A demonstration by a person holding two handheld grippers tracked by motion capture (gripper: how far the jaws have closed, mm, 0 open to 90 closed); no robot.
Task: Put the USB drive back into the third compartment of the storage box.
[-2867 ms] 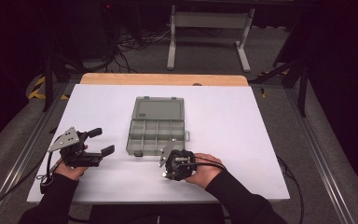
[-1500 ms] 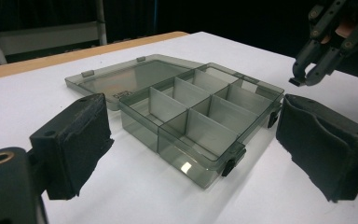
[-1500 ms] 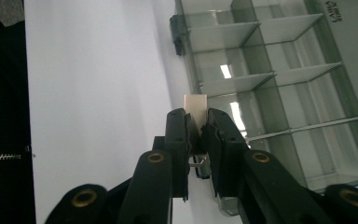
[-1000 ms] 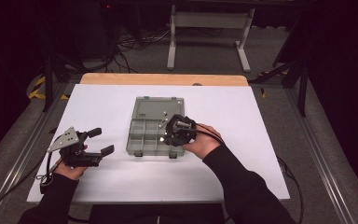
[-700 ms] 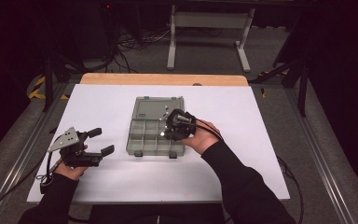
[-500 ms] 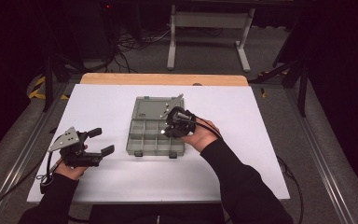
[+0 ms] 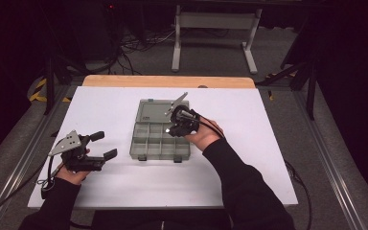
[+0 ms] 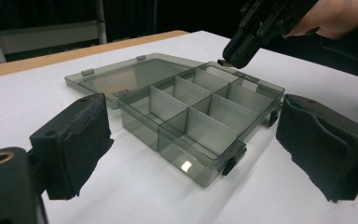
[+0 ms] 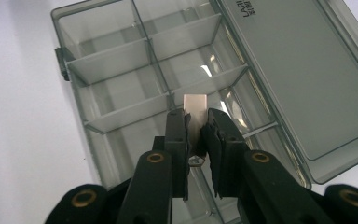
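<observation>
The white table (image 7: 268,143) carries an open grey plastic box (image 7: 159,141) near its centre, lid laid flat on the far side, compartments divided by thin walls. The left gripper (image 7: 96,151) rests on the table well to the left of the box, jaws spread wide with nothing between them. The right gripper (image 9: 196,128) hangs over the box at its right side, jaws clamped on a small flat divider piece (image 9: 195,108) held above a compartment.

Bright tabletop (image 7: 105,110), dark surroundings; glare on clear plastic, near edges perhaps soft.
</observation>
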